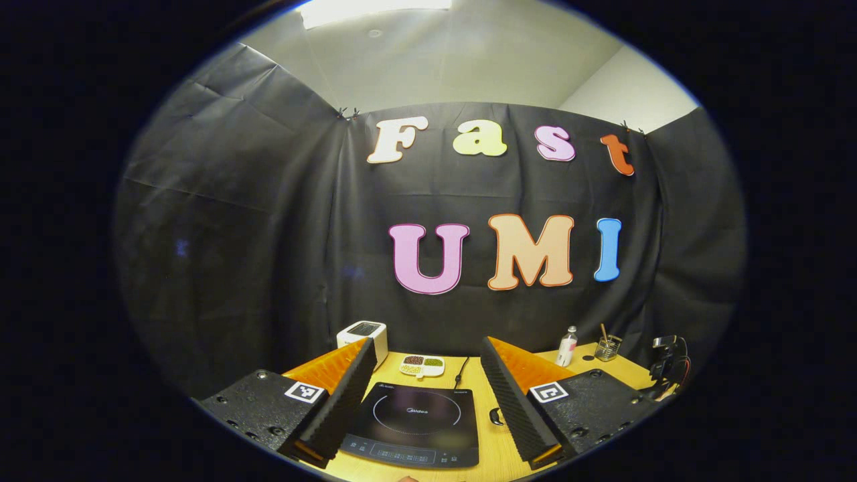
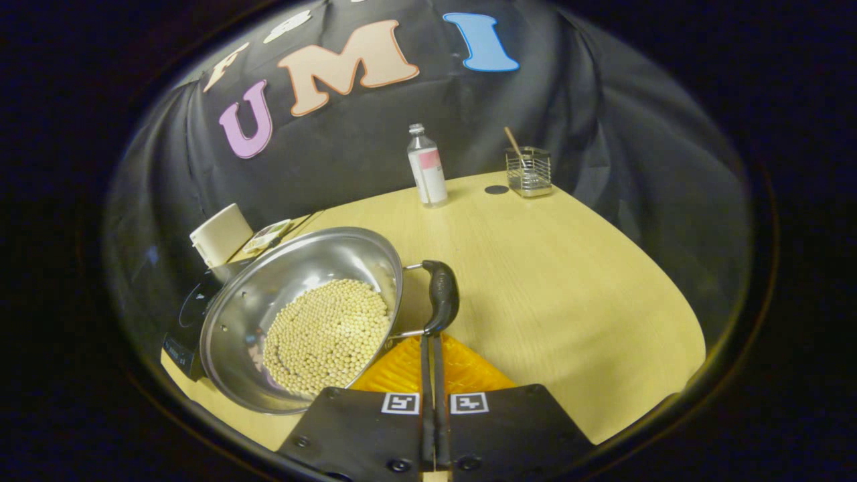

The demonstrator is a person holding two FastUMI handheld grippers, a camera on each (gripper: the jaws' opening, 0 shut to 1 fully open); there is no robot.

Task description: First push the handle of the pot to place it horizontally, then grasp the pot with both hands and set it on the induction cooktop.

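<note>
A steel pot (image 2: 302, 262) holding a bed of pale round beans stands on the wooden table, its left side against or over the black induction cooktop (image 2: 189, 313). The pot's black side handle (image 2: 442, 293) faces my right gripper (image 2: 432, 339), which is shut, fingers pressed together, with the tips touching the handle's lower end. In the left gripper view my left gripper (image 1: 426, 348) hangs open above the cooktop (image 1: 415, 418), nothing between its fingers. A small black curved piece (image 1: 495, 416), perhaps the pot's other handle, peeks past the right finger.
A white box (image 1: 365, 335) and a divided dish (image 1: 422, 365) sit behind the cooktop. A bottle (image 2: 426, 167) and a glass holder with a stick (image 2: 529, 172) stand at the table's far edge. Bare tabletop (image 2: 569, 294) spreads to the pot's right.
</note>
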